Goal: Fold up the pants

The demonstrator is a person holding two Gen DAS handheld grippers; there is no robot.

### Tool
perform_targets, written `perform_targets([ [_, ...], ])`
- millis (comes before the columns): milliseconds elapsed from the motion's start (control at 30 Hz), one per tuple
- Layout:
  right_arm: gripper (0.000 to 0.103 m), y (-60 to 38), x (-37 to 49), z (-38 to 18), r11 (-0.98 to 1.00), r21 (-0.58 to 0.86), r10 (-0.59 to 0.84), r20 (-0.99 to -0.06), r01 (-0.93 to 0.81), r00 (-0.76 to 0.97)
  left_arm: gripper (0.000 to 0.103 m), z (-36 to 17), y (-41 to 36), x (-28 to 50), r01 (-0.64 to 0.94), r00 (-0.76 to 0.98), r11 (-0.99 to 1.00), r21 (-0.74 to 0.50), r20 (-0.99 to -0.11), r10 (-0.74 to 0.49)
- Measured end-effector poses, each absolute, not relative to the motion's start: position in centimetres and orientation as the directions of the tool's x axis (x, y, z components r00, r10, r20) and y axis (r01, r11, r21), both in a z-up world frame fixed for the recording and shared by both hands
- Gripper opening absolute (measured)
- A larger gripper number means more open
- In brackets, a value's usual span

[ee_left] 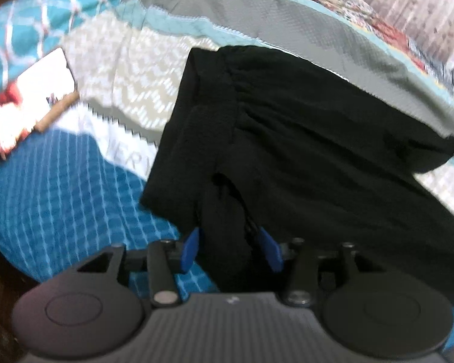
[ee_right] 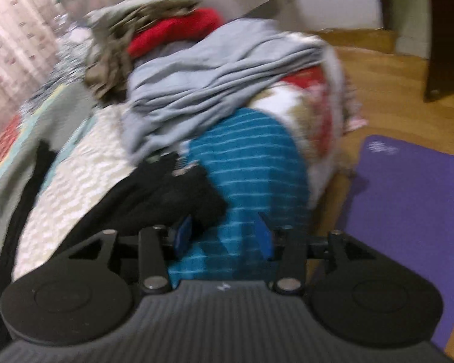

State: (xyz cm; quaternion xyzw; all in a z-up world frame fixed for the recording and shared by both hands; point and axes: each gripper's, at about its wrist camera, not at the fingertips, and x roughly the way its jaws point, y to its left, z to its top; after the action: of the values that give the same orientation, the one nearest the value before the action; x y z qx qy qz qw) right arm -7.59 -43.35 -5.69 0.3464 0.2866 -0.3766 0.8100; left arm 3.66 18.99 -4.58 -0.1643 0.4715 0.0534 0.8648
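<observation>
Black pants [ee_left: 302,139] lie on the patterned bedspread [ee_left: 142,90], waistband at the far side, partly folded. My left gripper [ee_left: 231,248] has its blue fingers [ee_left: 190,248] apart on either side of a bunch of black cloth at the near edge; the jaws are not closed on it. In the right wrist view the pants [ee_right: 154,193] lie to the left. My right gripper [ee_right: 224,236] is open, its left finger [ee_right: 183,236] next to the pants' edge, with blue striped bedding [ee_right: 257,166] between the fingers.
A pile of grey, red and brown clothes [ee_right: 202,69] sits further along the bed. A purple mat [ee_right: 408,205] lies on the wooden floor to the right. A book-like flat object [ee_left: 30,99] rests on the bed at the left.
</observation>
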Motion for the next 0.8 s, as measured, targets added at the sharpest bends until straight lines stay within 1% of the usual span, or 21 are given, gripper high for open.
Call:
perform_targets([
  [33,0.045,-42.9,-8.6,-5.3,0.468,0.321,-0.45,-0.715,0.823,0.535,0.047,-4.7,19.4,3.5,-0.256,0.555,0.928,-0.271,-0.827,-0.088],
  [100,0.044,-41.8,-8.5,-4.4,0.514,0.316,-0.479,-0.665,0.798,0.572,0.043,-5.0,20.2,3.4,-0.27,0.57,0.901,-0.339,-0.811,-0.134],
  [133,0.044,-40.9,-8.3,-3.7,0.559,0.317,-0.474,-0.636,0.766,0.609,0.03,-5.2,20.3,3.5,-0.272,0.573,0.897,-0.349,-0.807,-0.14],
  [167,0.045,-39.4,-7.3,-2.8,0.627,0.304,-0.457,-0.603,0.718,0.654,0.012,-5.4,20.1,3.6,-0.273,0.571,0.904,-0.328,-0.812,-0.122],
  [200,0.045,-37.8,-6.2,-2.2,0.689,0.286,-0.428,-0.582,0.666,0.692,0.011,-5.7,19.6,3.7,-0.266,0.556,0.926,-0.266,-0.828,-0.078],
  [233,0.045,-36.1,-4.8,-2.0,0.752,0.271,-0.374,-0.575,0.6,0.728,0.01,-6.0,18.9,3.8,-0.244,0.546,0.945,-0.218,-0.836,-0.052],
  [267,0.044,-34.8,-3.6,-2.3,0.8,0.269,-0.304,-0.588,0.536,0.75,0.01,-6.0,18.5,3.5,-0.223,0.549,0.957,-0.187,-0.835,-0.035],
  [300,0.041,-33.6,-2.0,-3.0,0.845,0.26,-0.22,-0.627,0.467,0.747,0.011,-5.8,18.3,3.2,-0.199,0.557,0.966,-0.165,-0.83,-0.026],
  [333,0.04,-32.8,-0.6,-3.9,0.87,0.241,-0.166,-0.677,0.429,0.717,0.012,-5.4,18.4,2.8,-0.189,0.563,0.968,-0.163,-0.826,-0.03],
  [367,0.036,-32.3,0.6,-4.7,0.874,0.229,-0.146,-0.718,0.428,0.681,0.016,-4.8,18.8,2.4,-0.19,0.567,0.965,-0.18,-0.823,-0.042],
  [400,0.032,-32.4,1.2,-4.8,0.868,0.248,-0.134,-0.719,0.431,0.682,0.017,-4.1,19.5,1.9,-0.194,0.576,0.959,-0.206,-0.815,-0.058],
  [467,0.032,-33.3,2.1,-3.9,0.854,0.316,-0.106,-0.673,0.414,0.732,0.023,-2.5,20.7,1.3,-0.203,0.618,0.953,-0.225,-0.784,-0.053],
  [567,0.034,-35.5,5.2,-2.0,0.849,0.377,-0.074,-0.609,0.37,0.79,0.023,-1.2,21.5,3.6,-0.222,0.657,0.962,-0.16,-0.754,0.026],
  [667,0.034,-38.4,10.5,-1.1,0.844,0.422,-0.045,-0.561,0.332,0.827,0.021,-1.1,21.0,8.9,-0.243,0.664,0.963,-0.115,-0.744,0.079],
  [767,0.035,-40.4,16.4,-0.3,0.848,0.411,-0.076,-0.532,0.336,0.843,0.023,-1.2,19.1,14.9,-0.225,0.711,0.969,-0.099,-0.697,0.094],
  [800,0.038,-41.0,18.9,-0.4,0.853,0.411,-0.069,-0.523,0.323,0.849,0.023,-1.5,18.5,16.9,-0.222,0.732,0.968,-0.115,-0.676,0.088],
])
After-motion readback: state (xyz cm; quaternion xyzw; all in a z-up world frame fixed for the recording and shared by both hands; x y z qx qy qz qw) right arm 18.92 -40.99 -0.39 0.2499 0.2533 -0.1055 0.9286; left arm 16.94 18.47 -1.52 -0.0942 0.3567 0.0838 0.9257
